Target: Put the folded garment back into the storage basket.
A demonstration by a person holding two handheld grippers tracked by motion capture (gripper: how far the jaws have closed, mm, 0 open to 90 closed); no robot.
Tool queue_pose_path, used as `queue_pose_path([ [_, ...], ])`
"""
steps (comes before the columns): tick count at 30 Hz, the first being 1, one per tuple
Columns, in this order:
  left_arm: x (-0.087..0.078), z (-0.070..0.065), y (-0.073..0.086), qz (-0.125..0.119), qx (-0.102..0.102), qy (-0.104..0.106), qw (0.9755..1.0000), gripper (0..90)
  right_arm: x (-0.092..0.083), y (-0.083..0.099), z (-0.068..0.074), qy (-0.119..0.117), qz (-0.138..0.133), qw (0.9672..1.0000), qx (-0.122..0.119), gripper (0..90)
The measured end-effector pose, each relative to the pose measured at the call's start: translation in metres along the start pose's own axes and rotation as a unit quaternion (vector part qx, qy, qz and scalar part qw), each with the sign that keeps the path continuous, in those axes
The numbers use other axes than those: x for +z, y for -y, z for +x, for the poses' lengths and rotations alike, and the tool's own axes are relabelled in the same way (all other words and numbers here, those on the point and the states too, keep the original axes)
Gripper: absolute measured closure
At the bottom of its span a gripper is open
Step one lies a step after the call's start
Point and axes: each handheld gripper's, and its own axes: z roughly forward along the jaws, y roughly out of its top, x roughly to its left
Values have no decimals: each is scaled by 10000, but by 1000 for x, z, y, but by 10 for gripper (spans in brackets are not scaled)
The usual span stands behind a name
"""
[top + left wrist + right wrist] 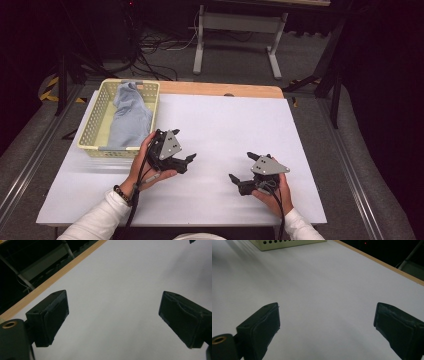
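Both sets of jaws stand wide apart with nothing between them; in each gripper view, bare white surface (120, 290) shows between the black pads

Left gripper (186, 161): held in the left hand (145, 167), jaws wide, empty, low over the surface just beside the near right corner of the basket (90, 131), pointing to the right

Right gripper (243, 169): held in the right hand (275, 192), jaws wide, empty, low over the near right part of the surface, well apart from the basket, pointing left toward the other gripper

Blue-grey cloth (127, 117): lies bunched inside the cream perforated basket at the far left of the surface, its top end draped up against the far rim. Neither gripper touches it. Basket wall also visible in the right gripper view (287, 243), far off

Judgement: cloth looks set down in the basket, both grippers clear of it, so the work reads as at or near its end

Risks from here:
- left gripper sits close to the basket corner; a careless swing left could knock the light basket and slide it toward the surface edge
- trailing cable (137, 195) from the left gripper could snag the basket rim if the hand lifts across it
- cloth piled high at the far rim; a bump might spill it over
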Motion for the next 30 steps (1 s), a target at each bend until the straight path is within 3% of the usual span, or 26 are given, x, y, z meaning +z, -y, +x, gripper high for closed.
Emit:
queue_pose_path([
  [6, -4, -6, 3, 18, 78, 49, 10000, 100, 0, 0, 1, -6, -9, 10000, -23, 75],
  [14, -10, -11, 11, -25, 34, -5, 10000, 106, 0, -1, 2, -21, -2, 10000, -43, 76],
  [30, -19, -14, 33, 33, -27, 94, 9999, 110, 1, -1, 4, -79, -13, 9999, -87, 76],
])
